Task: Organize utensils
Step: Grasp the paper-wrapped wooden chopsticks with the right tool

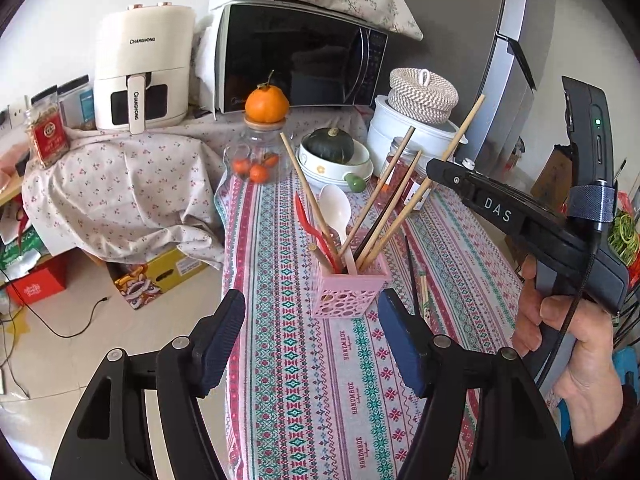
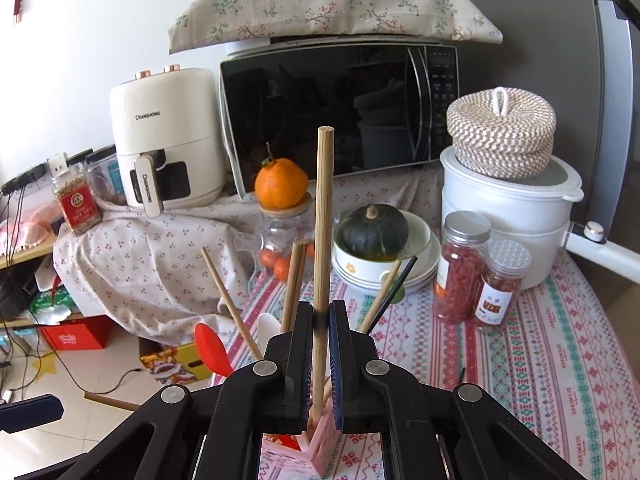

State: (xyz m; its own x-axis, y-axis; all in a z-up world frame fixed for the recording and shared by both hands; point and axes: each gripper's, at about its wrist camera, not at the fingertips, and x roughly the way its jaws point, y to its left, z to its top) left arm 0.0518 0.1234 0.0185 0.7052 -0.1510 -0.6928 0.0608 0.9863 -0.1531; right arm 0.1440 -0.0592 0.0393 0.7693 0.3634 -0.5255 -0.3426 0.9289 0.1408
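A black-fronted microwave is seen at upper centre, topped by a floral cloth. A cream air fryer is placed to its left. An orange is perched on a glass jar; a dark green squash is cradled in stacked bowls at centre.

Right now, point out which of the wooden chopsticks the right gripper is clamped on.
The light wooden chopstick standing upright between the right gripper pads, its lower end in the pink holder; the others lean free.
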